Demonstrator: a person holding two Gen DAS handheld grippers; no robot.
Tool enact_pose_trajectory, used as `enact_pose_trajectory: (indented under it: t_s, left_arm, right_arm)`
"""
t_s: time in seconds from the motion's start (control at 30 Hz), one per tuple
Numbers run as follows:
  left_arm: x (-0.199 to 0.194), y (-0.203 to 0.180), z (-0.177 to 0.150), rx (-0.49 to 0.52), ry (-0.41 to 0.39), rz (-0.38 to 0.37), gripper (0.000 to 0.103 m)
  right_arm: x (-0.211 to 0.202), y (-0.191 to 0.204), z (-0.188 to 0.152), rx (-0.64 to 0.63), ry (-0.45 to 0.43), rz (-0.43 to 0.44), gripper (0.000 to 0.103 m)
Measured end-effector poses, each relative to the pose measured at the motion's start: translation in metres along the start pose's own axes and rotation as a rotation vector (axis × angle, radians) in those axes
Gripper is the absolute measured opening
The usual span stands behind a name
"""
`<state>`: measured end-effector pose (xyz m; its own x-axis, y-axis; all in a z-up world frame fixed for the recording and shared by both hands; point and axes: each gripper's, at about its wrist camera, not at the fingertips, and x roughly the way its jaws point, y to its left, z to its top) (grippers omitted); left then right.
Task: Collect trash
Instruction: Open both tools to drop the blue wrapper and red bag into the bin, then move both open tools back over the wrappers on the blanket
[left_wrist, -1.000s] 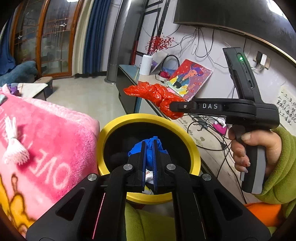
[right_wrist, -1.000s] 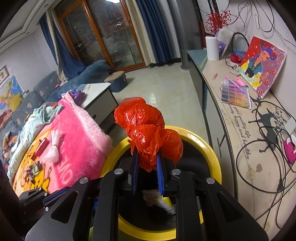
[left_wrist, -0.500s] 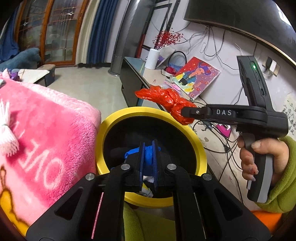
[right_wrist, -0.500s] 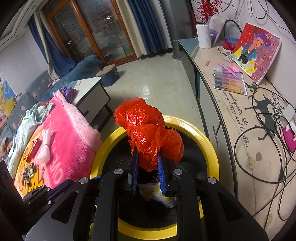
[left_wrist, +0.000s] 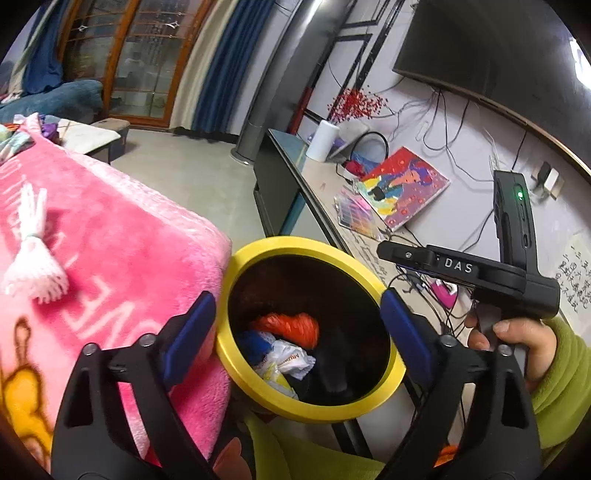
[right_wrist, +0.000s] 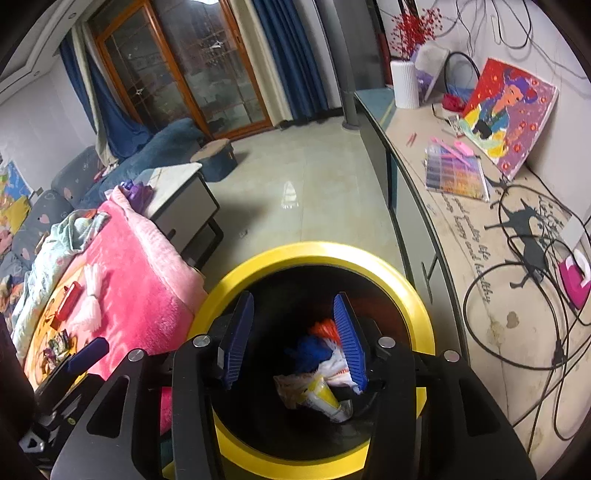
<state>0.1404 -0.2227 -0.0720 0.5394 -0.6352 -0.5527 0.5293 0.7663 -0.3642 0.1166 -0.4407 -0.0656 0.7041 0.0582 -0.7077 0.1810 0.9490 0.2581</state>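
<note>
Showing right tool (left_wrist: 384, 251) from outside: left view only; red box (right_wrist: 67, 304): right view only

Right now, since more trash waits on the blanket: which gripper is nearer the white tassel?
Left. The left gripper is over the yellow bin, beside the blanket with the white tassel; the right gripper is farther across.
</note>
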Motion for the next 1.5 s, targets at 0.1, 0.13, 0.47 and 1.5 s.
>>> enact_pose_trajectory:
  t_s: [0.1, 0.13, 0.47, 1.5]
  left_arm:
    - [-0.009, 0.002, 0.002, -0.012, -0.027, 0.018, 0.092]
    - [-0.013, 0.002, 0.003, -0.011, -0.036, 0.030, 0.092]
    - [-0.061, 0.014, 0.012, -0.015, -0.180, 0.163, 0.092]
    - [-0.170, 0.079, 0.010, -0.140, -0.386, 0.417, 0.092]
  right_arm:
    - [-0.008, 0.008, 0.001, -0.031, -0.043, 0.001, 0.057]
    - [-0.010, 0.011, 0.002, -0.041, -0.051, 0.003, 0.057]
    - [-0.031, 0.039, 0.001, -0.102, -0.150, 0.046, 0.066]
    - [-0.056, 0.159, -0.040, -0.353, -0.163, 0.279, 0.067]
